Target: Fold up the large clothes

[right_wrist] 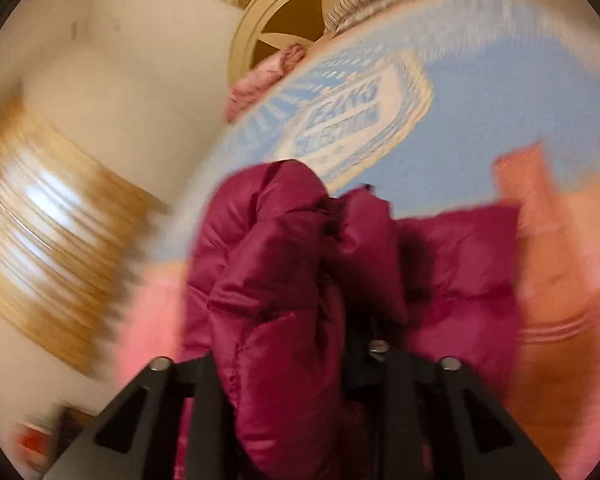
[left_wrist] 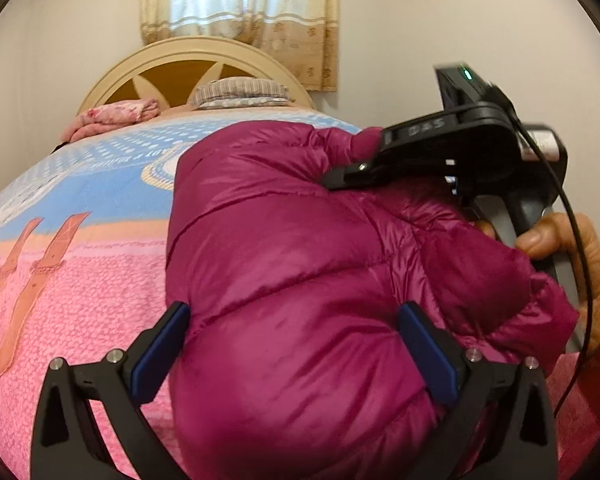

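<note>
Magenta puffer jacket [left_wrist: 300, 264] lies bunched on bed [left_wrist: 80, 280].

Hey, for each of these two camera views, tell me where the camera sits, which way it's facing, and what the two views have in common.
Left wrist: sits on the left tool, facing up the bed toward the headboard and curtain; its open fingers straddle the magenta puffer jacket; the right tool and a hand show.
Right wrist: sits on the right tool, rolled and blurred, facing bunched jacket fabric pinched between its fingers.
Shared: the jacket, bed, headboard, striped pillow.
</note>
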Demonstrator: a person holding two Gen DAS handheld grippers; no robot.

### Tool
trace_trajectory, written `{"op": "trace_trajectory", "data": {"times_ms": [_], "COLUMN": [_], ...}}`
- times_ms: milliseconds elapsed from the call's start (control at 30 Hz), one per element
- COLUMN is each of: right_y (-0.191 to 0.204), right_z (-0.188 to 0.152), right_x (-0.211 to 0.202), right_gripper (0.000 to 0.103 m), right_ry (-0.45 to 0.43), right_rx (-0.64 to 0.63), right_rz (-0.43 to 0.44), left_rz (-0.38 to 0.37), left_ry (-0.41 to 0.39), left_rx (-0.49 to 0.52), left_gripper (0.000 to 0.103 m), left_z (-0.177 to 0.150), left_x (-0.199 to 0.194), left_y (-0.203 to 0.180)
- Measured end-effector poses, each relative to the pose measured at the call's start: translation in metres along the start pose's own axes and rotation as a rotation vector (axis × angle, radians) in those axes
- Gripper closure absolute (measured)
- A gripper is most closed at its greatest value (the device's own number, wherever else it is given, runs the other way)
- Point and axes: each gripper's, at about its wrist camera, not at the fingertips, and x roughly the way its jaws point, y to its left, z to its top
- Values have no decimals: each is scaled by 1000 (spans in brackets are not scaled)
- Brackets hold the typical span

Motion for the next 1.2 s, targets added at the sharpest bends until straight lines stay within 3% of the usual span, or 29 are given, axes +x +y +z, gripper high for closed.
{"op": "trace_trajectory", "data": {"times_ms": [133, 233, 267, 400, 467, 567, 667, 800, 900, 1033, 1100, 1200], "right_y": [-28, -59, -66, -87, -101, -92, -93, -84, -84, -88, -89, -87], "right_z": [-7, -18, -21, -45, -56, -53, -53, -46, -45, -49, -51, -50], "right_x": [24, 33, 29, -13, -25, -29, -32, -27, -25, -28, -31, -39], "right_gripper": [84, 86, 87, 91, 93, 93, 93, 93, 93, 92, 92, 84], "right_ry": [21, -2, -12, -71, -89, -76, -79, -93, -102, -119, -118, -88], "right_rx": [271, 408, 435, 429, 436, 367, 366, 328, 304, 297, 289, 285], "right_rz": [467, 505, 503, 330, 315, 229, 235, 202, 171, 135, 127, 120], "left_rz": [30, 20, 15, -29, -56, -139, -191, -78, -11, 22, 21, 51], "left_ry": [-5, 21, 22, 25, 31, 49, -16, -11, 84, 264, 277, 260], "left_rx": [-35, -21, 5, 111, 130, 110, 10, -25, -5, -5, -33, 16], "left_gripper": [0, 0, 0, 0, 0, 0, 0, 0, 0, 0, 0, 0], "left_z": [5, 9, 9, 5, 9, 20, 45, 89, 105, 86, 75, 69], "left_x": [-5, 3, 5, 15, 14, 0, -30, -7, 57, 128, 135, 130], "left_y": [11, 5, -1, -28, -32, -17, 22, 40, 25, 11, 14, 5]}}
